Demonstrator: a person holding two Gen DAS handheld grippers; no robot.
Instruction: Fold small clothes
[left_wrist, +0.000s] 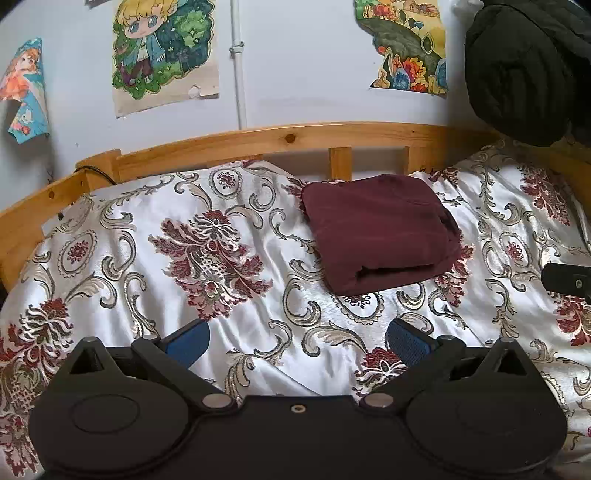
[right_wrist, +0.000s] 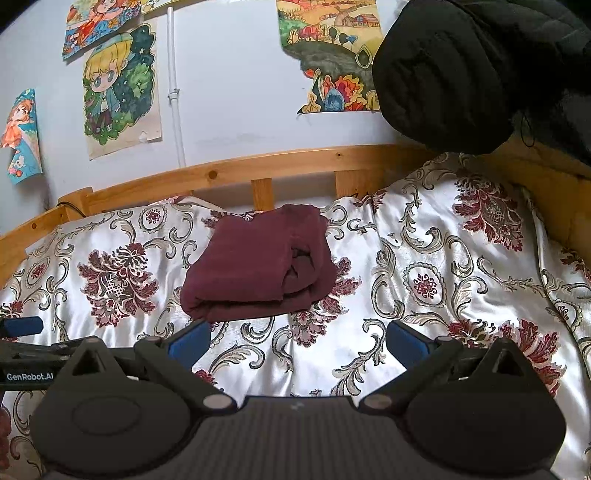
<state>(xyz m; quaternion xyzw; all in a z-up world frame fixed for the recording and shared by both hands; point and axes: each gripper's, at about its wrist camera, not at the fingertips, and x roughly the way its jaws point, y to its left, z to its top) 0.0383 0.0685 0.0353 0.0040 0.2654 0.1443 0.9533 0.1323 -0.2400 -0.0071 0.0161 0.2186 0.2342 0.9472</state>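
Bed's floral cover (left_wrist: 229, 317) carries the folded maroon garment (left_wrist: 380, 230) toward the rail, ahead-right of left claw (left_wrist: 297, 341) and ahead-left of right claw (right_wrist: 297, 341), right looks nearer, open layered edge on right claw's side; both claws apart, empty.

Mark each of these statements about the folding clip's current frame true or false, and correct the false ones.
1. The maroon garment lies folded into a compact bundle on the floral bedspread. True.
2. The left gripper is clamped on the garment. False: its jaws stand wide open and hold nothing, short of the garment.
3. The right gripper is open and holds nothing. True.
4. The garment hangs over the wooden bed rail. False: it lies on the bedspread in front of the rail.
5. Drawings are stuck on the wall behind the bed. True.
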